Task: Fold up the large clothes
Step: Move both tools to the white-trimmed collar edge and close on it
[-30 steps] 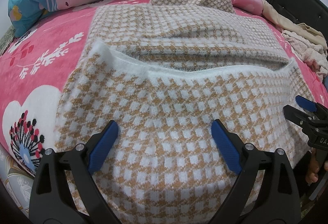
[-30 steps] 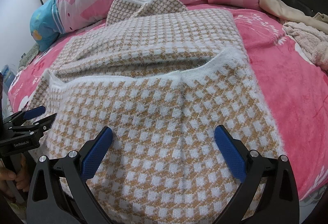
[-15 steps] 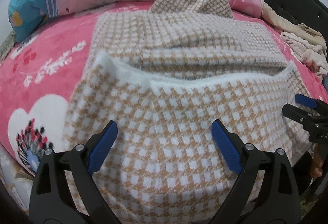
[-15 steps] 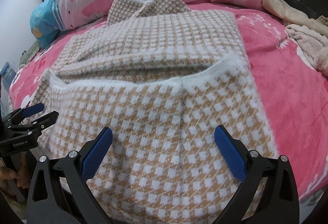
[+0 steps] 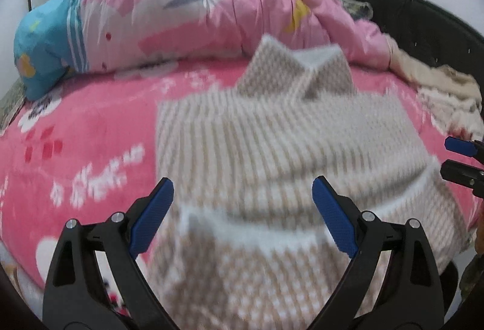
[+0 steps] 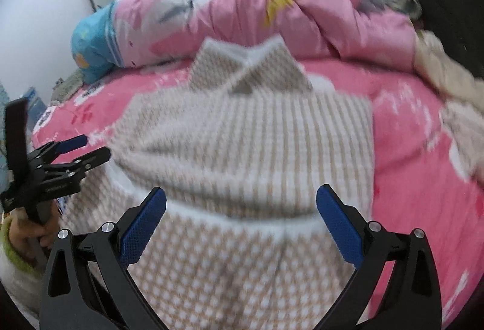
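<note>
Both my grippers have lifted since a second ago, and more of the far bedding now shows.
Left gripper (image 5: 242,219) and right gripper (image 6: 241,225): jaws wide apart, holding nothing, above the near hem of the checked garment (image 5: 287,148), which lies folded flat on the pink bed (image 5: 90,130), below the quilt (image 6: 272,12).

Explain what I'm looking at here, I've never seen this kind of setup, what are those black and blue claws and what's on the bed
No robot here: a person carries a hand-held gripper in each hand, each with a fisheye camera looking along its two blue-padded fingers. One picture comes from the left hand-held gripper, the other from the right hand-held gripper; each also catches the other at its edge. Both are open and hold nothing. On the pink blanket lies a tan-and-white checked garment, partly folded, with its near part turned up over itself. Behind it is a bunched pink quilt. The pictures are blurred.
</note>
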`<state>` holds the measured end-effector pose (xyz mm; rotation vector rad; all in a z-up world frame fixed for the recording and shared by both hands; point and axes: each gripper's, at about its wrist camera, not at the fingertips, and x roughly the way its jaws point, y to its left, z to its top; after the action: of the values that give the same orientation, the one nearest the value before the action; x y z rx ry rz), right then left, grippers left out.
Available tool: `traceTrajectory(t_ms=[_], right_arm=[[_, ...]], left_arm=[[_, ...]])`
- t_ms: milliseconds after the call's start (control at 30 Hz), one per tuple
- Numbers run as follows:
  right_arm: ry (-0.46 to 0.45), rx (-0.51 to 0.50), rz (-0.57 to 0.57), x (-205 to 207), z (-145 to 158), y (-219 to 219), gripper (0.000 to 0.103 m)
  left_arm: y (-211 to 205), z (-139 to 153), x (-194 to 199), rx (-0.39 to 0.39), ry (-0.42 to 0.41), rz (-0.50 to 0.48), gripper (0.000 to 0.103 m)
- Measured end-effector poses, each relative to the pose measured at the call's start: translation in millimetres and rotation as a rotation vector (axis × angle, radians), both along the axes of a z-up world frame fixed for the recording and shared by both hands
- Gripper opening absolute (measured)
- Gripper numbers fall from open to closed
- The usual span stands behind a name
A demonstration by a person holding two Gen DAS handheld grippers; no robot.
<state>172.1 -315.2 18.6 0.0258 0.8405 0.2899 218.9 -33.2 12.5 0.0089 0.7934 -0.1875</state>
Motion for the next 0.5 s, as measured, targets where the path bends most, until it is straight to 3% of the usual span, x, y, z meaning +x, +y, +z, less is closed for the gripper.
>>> traceTrajectory(t_ms=[200, 300, 367, 500], right_arm=[[-0.041, 0.07, 0.044, 79.2, 35.0, -0.9, 0.097], [-0.028, 0.097, 0.022, 126.9, 40.2, -0.7, 0.097], [-0.001, 0.109, -0.01, 166.3, 37.7, 0.1, 0.097], [0.067, 0.09, -0.069, 234.7, 19.6, 3.8, 0.097]], left_arm=[[-0.9, 24.7, 70.1, -0.117, 0.005, -0.032, 0.089], [-5.7, 28.1, 122.2, -0.206, 0.06, -0.043, 0.089], [-11.8, 25.2, 163.0, -0.253, 0.105, -0.045, 0.089], [-26.1, 12.5, 227.2, -0.256, 0.155, 0.014, 0.089]])
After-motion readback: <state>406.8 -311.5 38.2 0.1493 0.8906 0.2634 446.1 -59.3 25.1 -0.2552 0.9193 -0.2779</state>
